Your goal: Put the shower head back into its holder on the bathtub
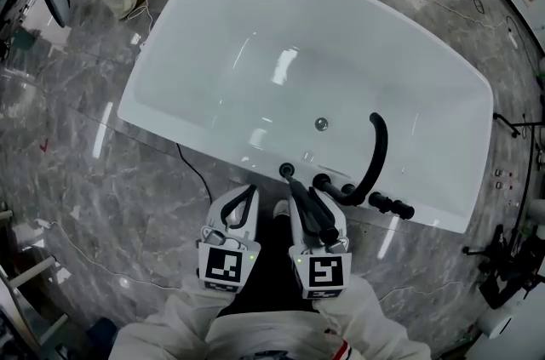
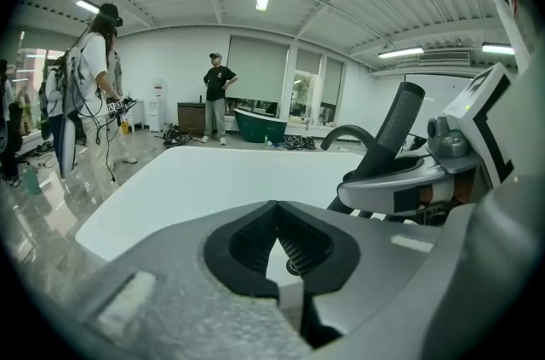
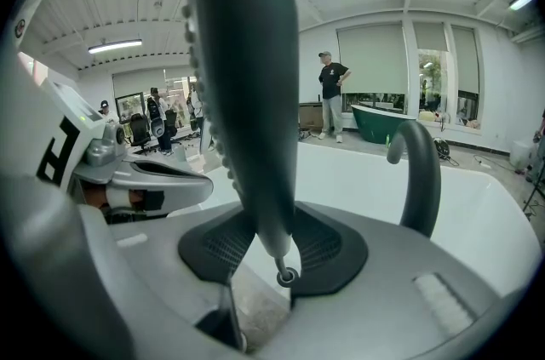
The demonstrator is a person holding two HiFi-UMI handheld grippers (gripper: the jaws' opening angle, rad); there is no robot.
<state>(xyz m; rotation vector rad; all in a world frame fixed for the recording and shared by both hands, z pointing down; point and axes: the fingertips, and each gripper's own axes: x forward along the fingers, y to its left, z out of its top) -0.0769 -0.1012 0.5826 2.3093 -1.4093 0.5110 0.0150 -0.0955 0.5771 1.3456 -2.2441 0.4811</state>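
In the head view a white bathtub (image 1: 150, 105) lies across the marble floor. On its near rim sits the small black ring of the holder (image 1: 286, 170). My right gripper (image 1: 308, 201) is shut on the black shower head (image 1: 312, 211), whose thin handle end points at the holder from just short of it. In the right gripper view the shower head (image 3: 247, 77) stands between the pads, wide end toward the camera. My left gripper (image 1: 249, 191) hovers to the left of it, shut and with nothing in it; its pads (image 2: 255, 243) meet at the tip.
A curved black faucet (image 1: 377, 147) and black knobs (image 1: 392, 203) stand on the rim right of the holder. The drain (image 1: 321, 123) shows on the tub floor. Cables and gear lie on the floor around the tub. People (image 2: 217, 94) stand far back.
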